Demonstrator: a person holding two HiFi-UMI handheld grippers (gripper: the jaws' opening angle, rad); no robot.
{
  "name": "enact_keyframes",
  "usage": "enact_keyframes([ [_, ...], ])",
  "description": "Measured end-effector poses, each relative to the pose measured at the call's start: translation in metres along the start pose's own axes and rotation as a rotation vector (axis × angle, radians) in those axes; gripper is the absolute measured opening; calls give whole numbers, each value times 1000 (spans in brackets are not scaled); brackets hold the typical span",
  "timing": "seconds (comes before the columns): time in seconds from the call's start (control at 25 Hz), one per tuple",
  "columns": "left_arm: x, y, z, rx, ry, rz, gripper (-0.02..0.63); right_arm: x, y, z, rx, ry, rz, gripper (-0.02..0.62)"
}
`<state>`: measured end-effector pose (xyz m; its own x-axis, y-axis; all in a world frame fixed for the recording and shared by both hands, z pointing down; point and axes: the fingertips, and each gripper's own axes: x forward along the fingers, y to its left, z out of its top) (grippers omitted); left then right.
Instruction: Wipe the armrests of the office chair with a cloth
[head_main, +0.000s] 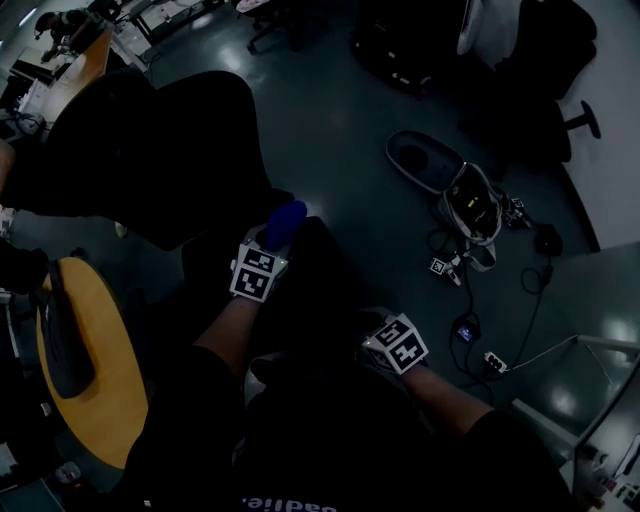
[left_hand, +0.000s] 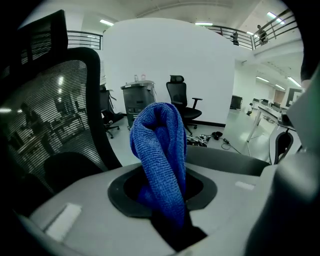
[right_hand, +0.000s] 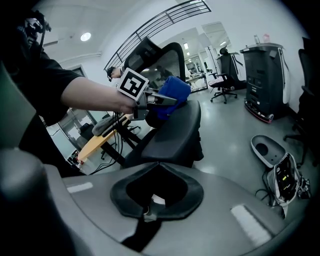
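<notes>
Blue cloth (left_hand: 159, 150) in left hand-held gripper (head_main: 272, 240), beside black office chair (head_main: 150, 150)

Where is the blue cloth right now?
The blue cloth is clamped in the jaws of the left gripper, left of centre in the head view, close to the black office chair and ahead of the right gripper.

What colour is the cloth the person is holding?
The cloth is plain blue with a fine knitted texture. It shows best in the left gripper view.
</notes>
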<state>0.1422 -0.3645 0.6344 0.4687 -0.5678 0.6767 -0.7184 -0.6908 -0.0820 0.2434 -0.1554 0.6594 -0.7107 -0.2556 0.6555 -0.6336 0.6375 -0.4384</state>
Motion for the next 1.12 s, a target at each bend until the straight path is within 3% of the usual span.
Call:
enact_keyframes([
  [0.36,-15,-32,-13,82,42,-64,127,4,6,-2,-10,27,-11,5],
  [1.12,-57,-109,-40,97,38,-167,126,14,6,-10,46,23,-46,5],
])
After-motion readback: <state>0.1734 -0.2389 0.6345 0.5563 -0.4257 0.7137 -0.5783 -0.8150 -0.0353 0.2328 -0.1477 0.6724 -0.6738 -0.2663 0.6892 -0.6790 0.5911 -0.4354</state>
